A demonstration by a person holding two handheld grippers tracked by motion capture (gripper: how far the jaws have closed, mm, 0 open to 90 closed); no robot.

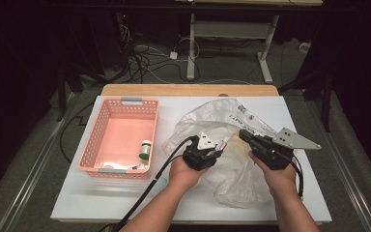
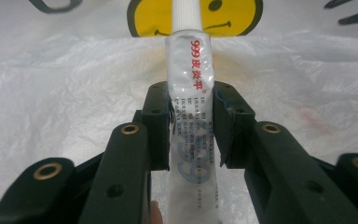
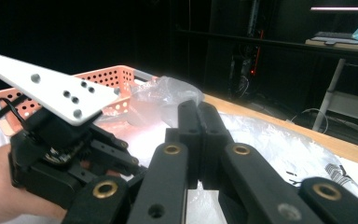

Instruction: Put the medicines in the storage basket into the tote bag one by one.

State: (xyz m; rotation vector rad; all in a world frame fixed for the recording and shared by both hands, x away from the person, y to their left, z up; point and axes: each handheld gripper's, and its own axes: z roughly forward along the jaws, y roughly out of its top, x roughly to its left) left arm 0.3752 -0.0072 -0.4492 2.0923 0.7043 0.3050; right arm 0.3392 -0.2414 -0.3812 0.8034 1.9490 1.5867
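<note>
Left claw (image 2: pixel 192 112) clamped on the ointment tube (image 2: pixel 189 79) above the plastic bag (image 1: pixel 232 179), right claw (image 3: pixel 199 116) closed and empty; the slick tube may slip if grip loosens.

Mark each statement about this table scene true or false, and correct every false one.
1. The left gripper is shut on the ointment tube. True.
2. The pink basket is empty. False: a small green-capped bottle lies inside it.
3. The right gripper has its jaws wide open. False: they are closed together.
4. The plastic bag lies right of the basket. True.
</note>
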